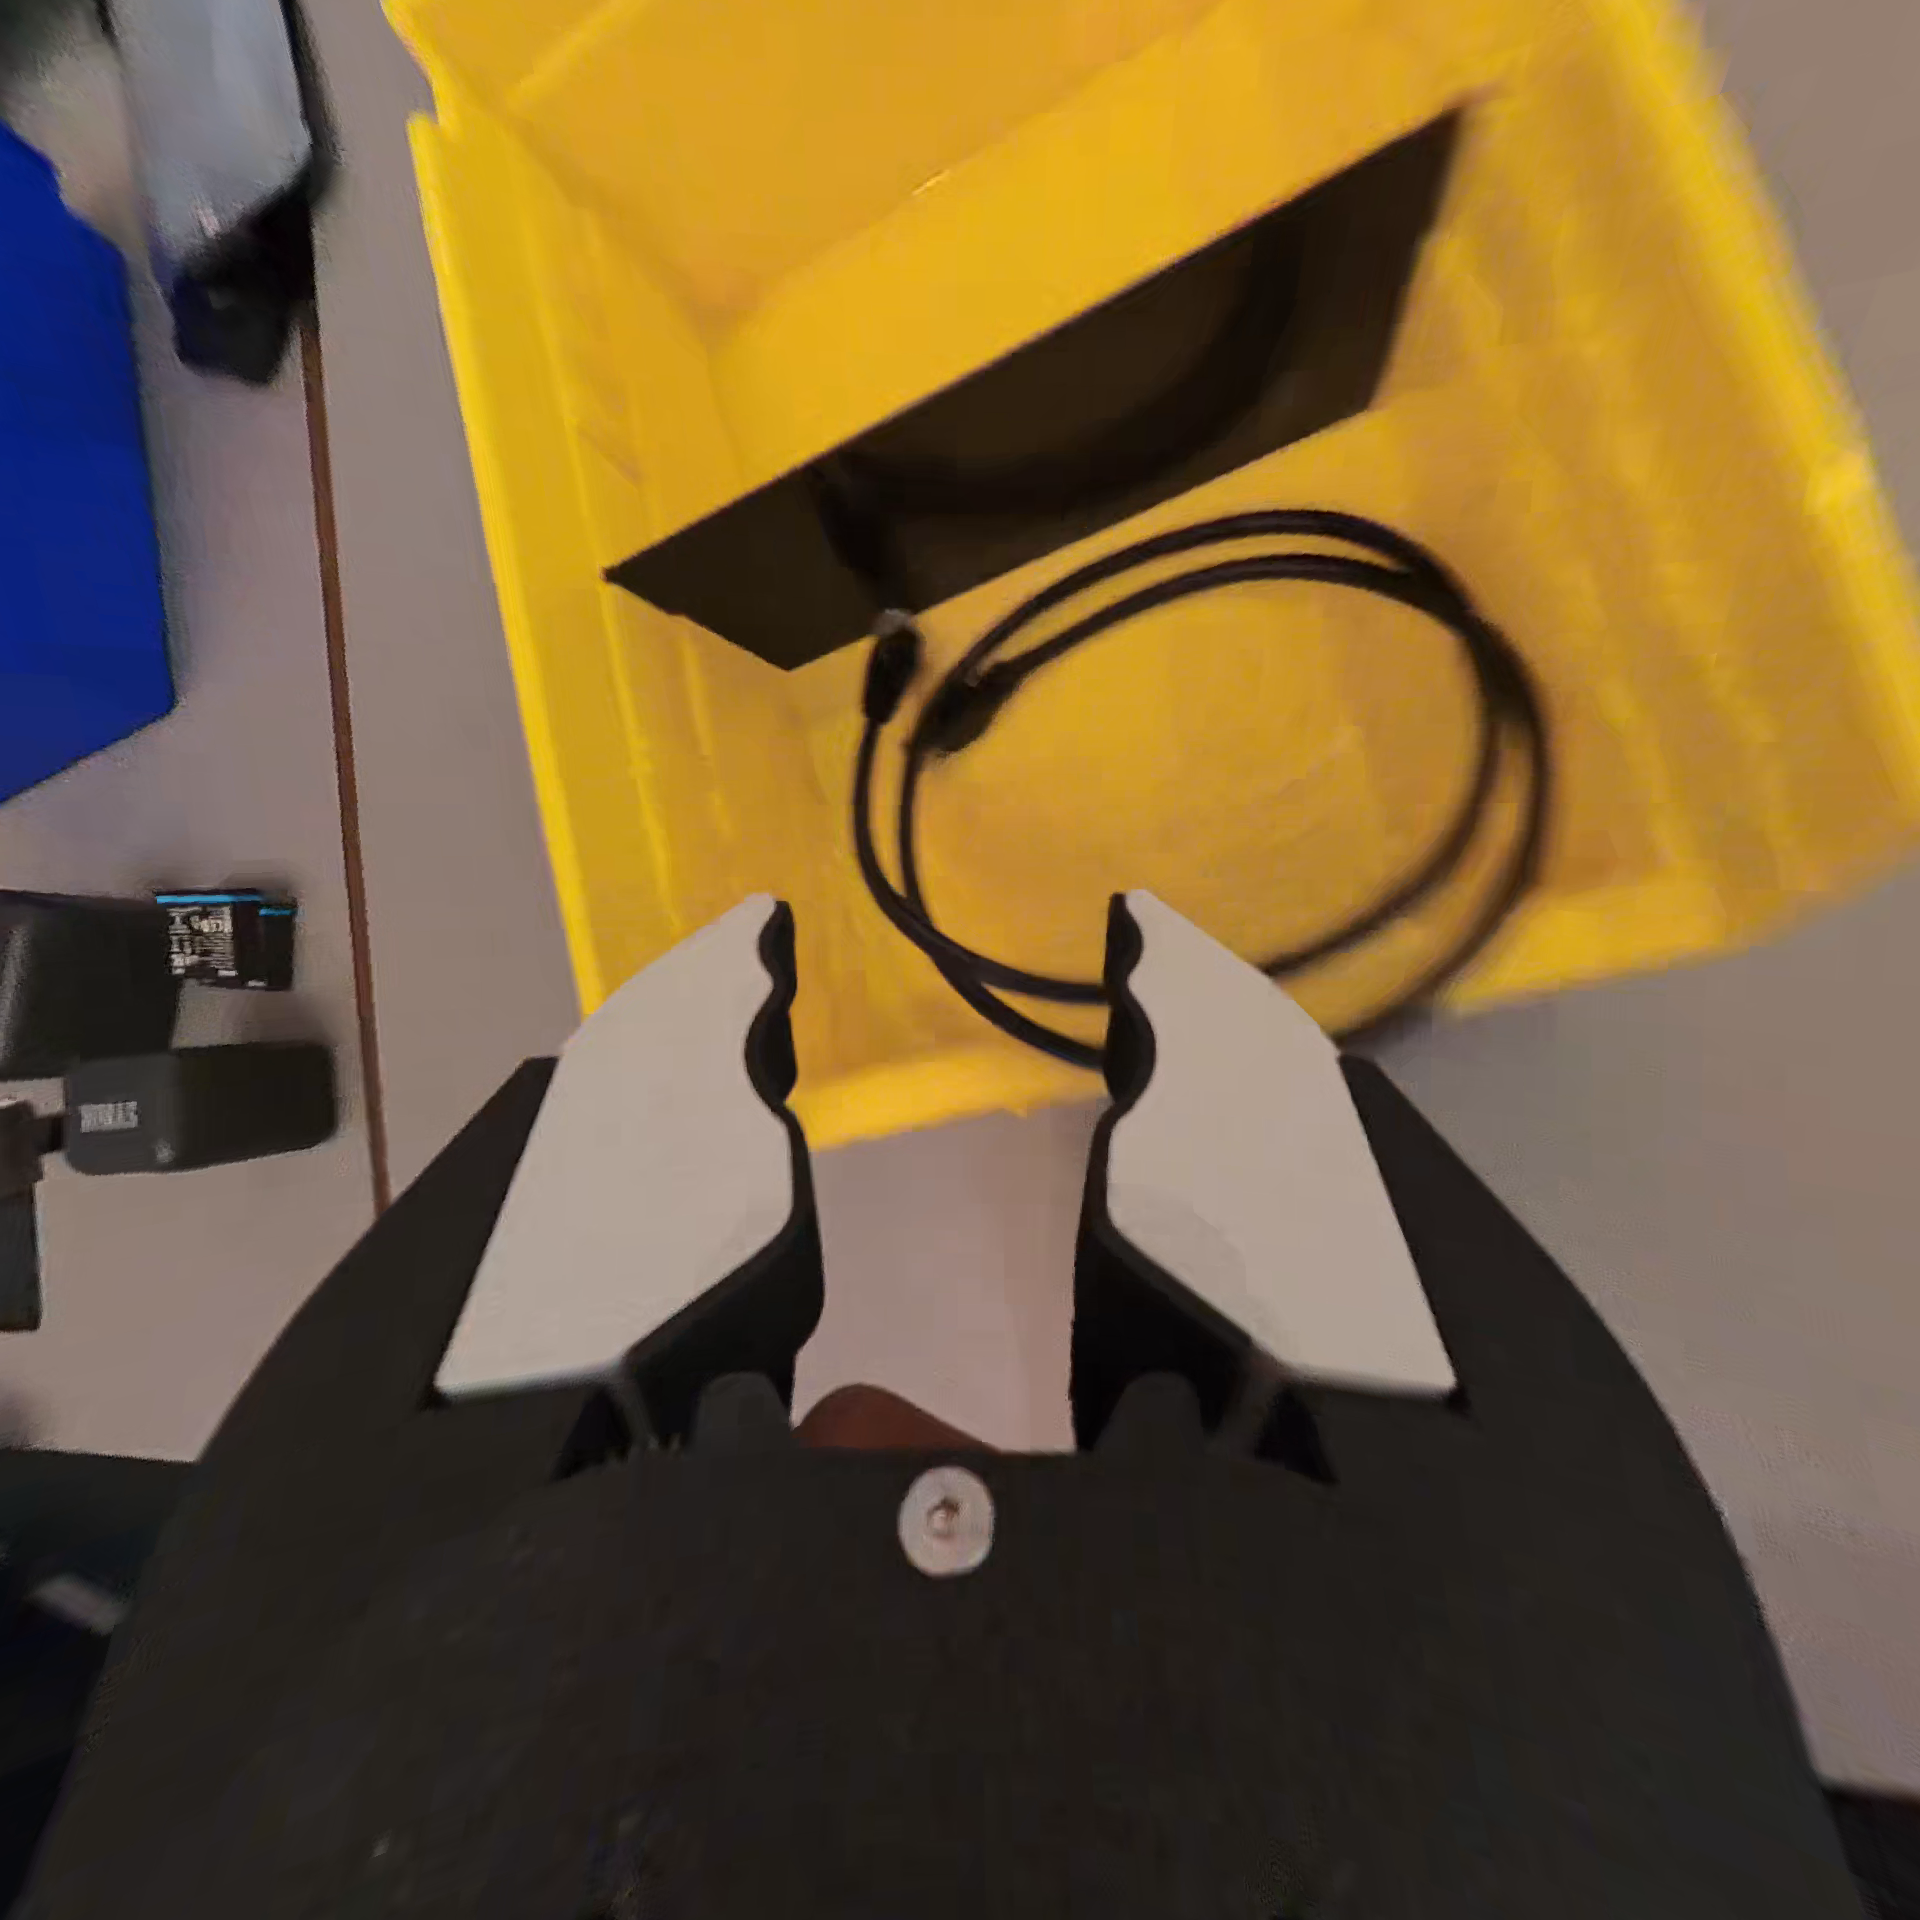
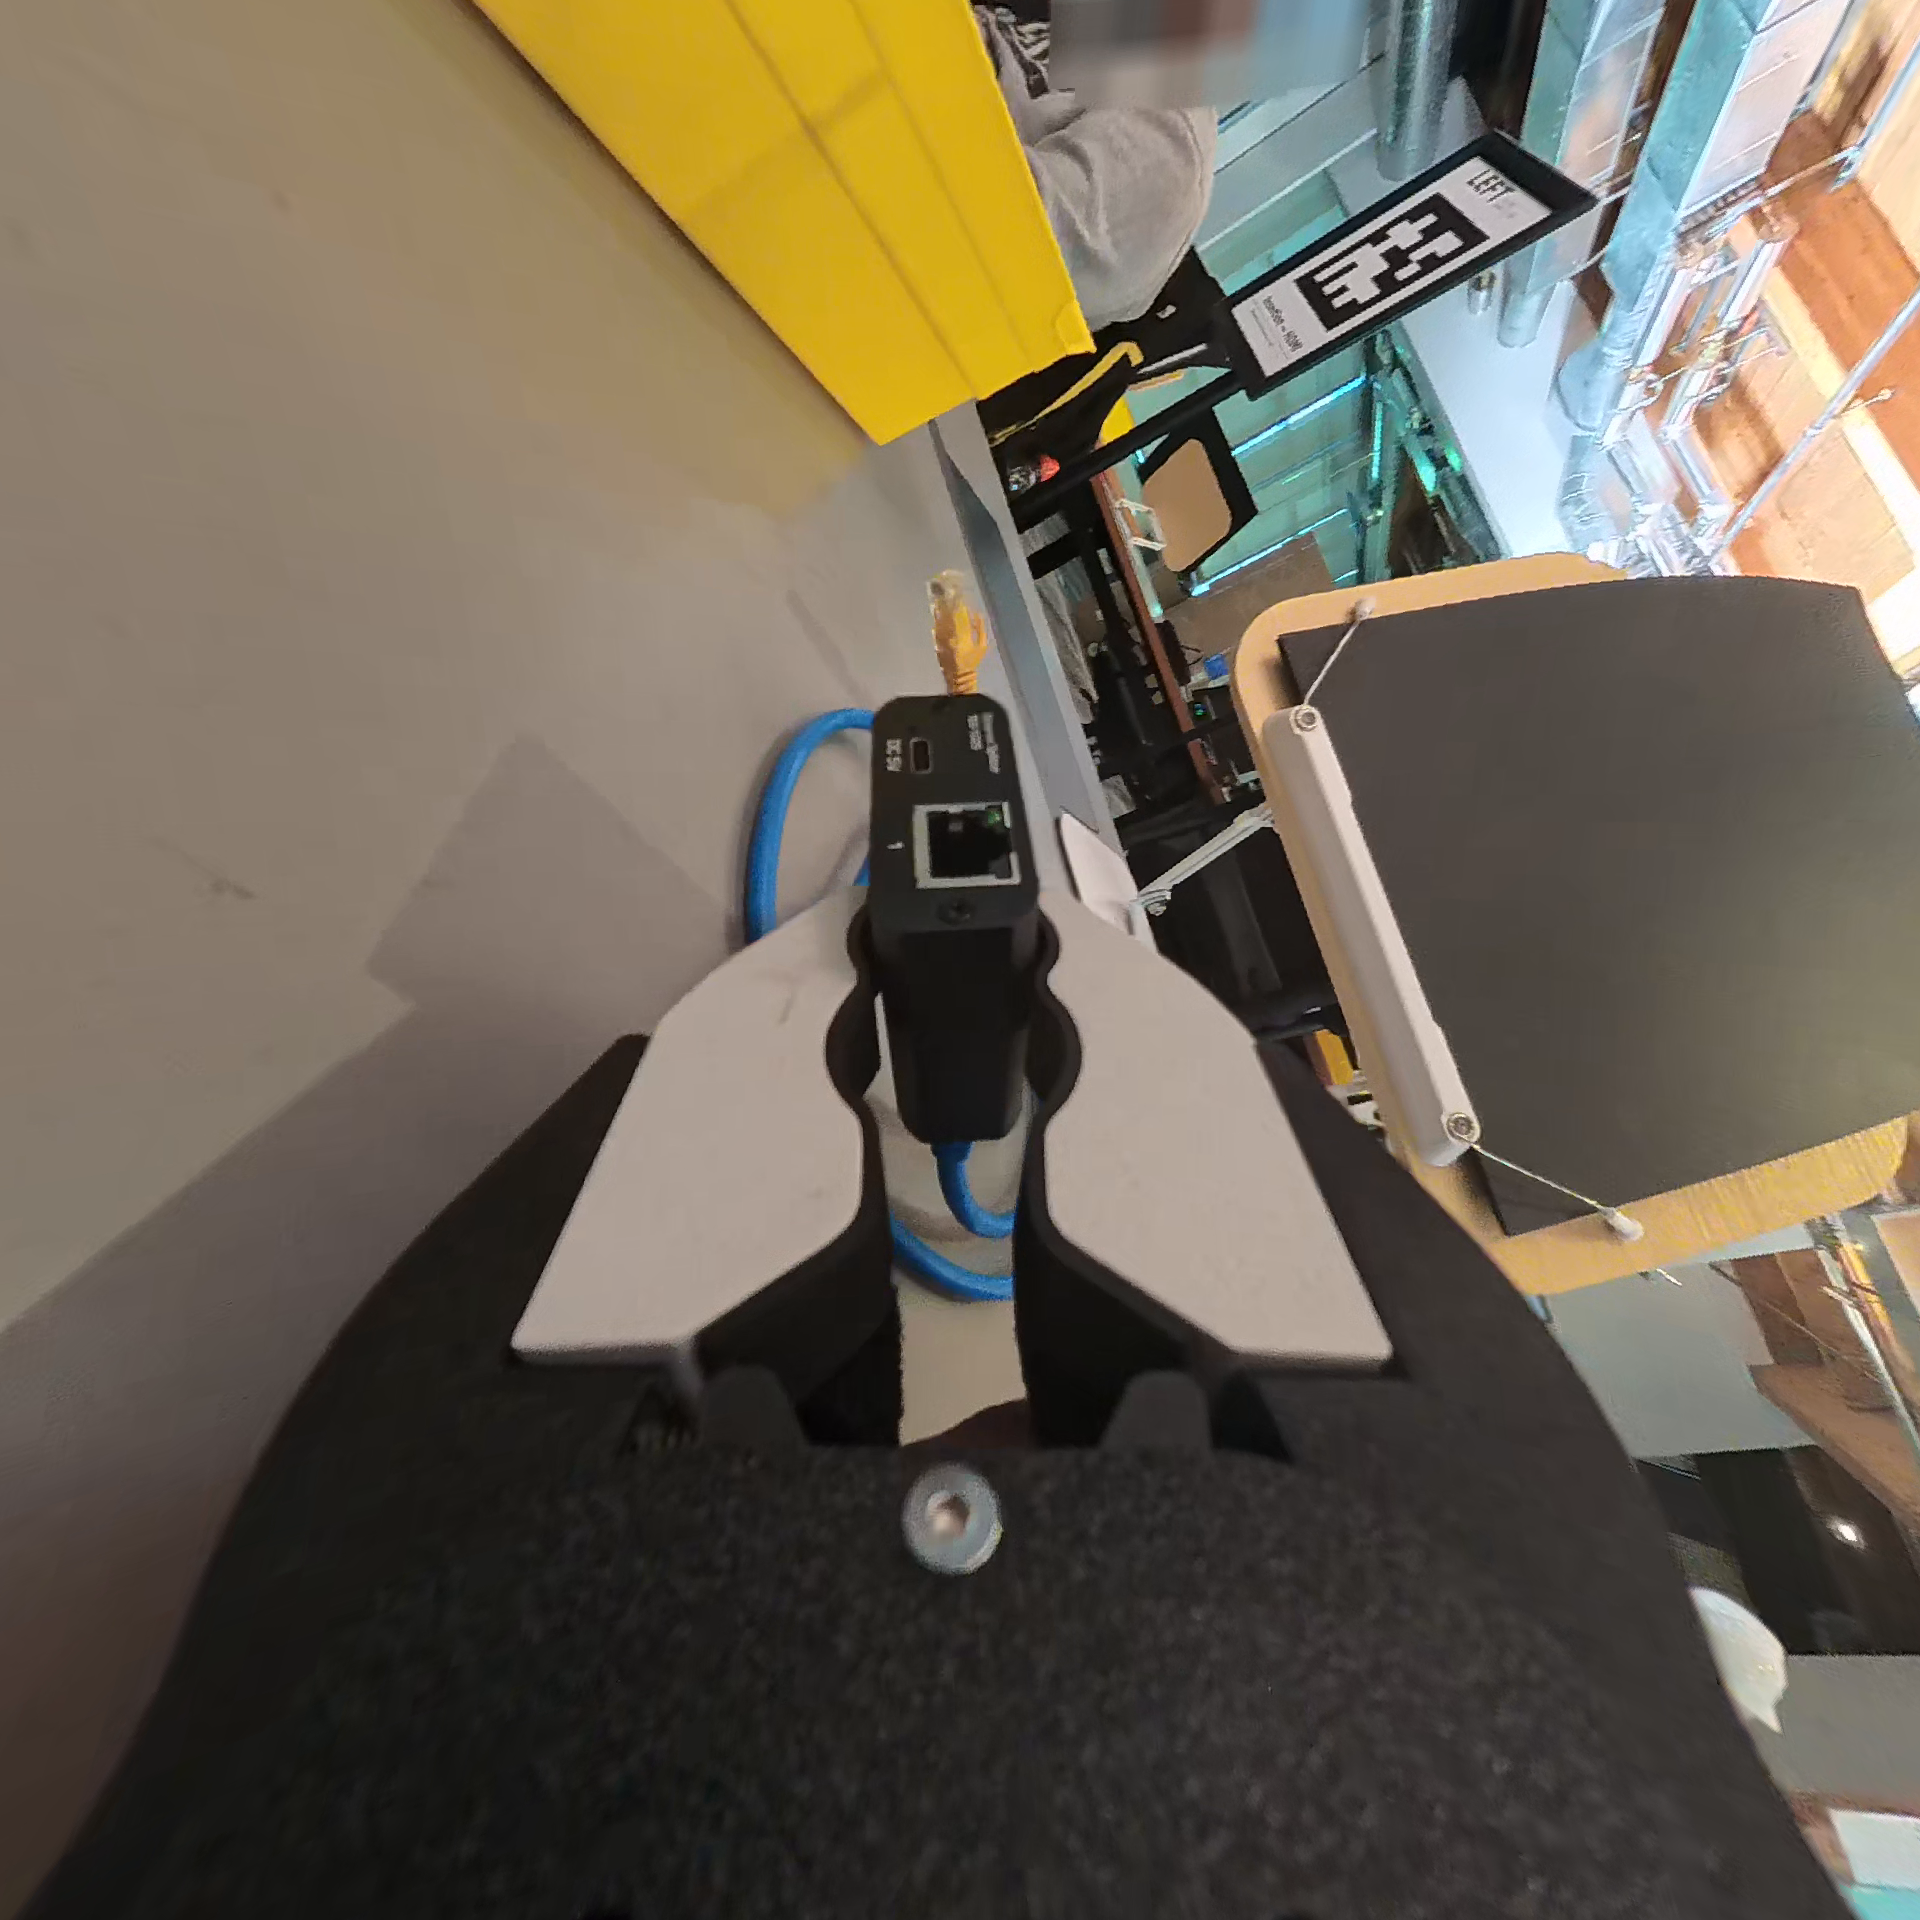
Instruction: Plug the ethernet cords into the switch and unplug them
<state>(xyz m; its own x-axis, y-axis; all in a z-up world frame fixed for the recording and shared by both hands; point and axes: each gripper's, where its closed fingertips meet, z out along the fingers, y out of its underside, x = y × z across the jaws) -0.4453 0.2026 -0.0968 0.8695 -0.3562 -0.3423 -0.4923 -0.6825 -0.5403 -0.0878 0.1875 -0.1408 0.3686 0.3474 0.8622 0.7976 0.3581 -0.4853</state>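
Observation:
My right gripper (image 2: pixel 954 940) is shut on a small black switch (image 2: pixel 951 883), held off the grey table with an empty port facing the camera. A blue ethernet cord (image 2: pixel 774 821) loops behind the switch and runs out from its near end. An orange ethernet plug (image 2: pixel 956 639) lies on the table just beyond the switch. My left gripper (image 1: pixel 943 914) is open and empty, hovering over the near rim of a yellow bin (image 1: pixel 1558 416). A coiled black cord (image 1: pixel 1455 790) with two plug ends lies on the bin floor beside a black divider (image 1: pixel 1091 416).
The yellow bin also shows in the right wrist view (image 2: pixel 831 208) at the far side of the table. Small black devices (image 1: pixel 197 1107) and a blue box (image 1: pixel 62 499) sit left of the bin. A chair (image 2: pixel 1579 883) stands past the table edge. One gripper's finger ends stand about 35 cm off the other's.

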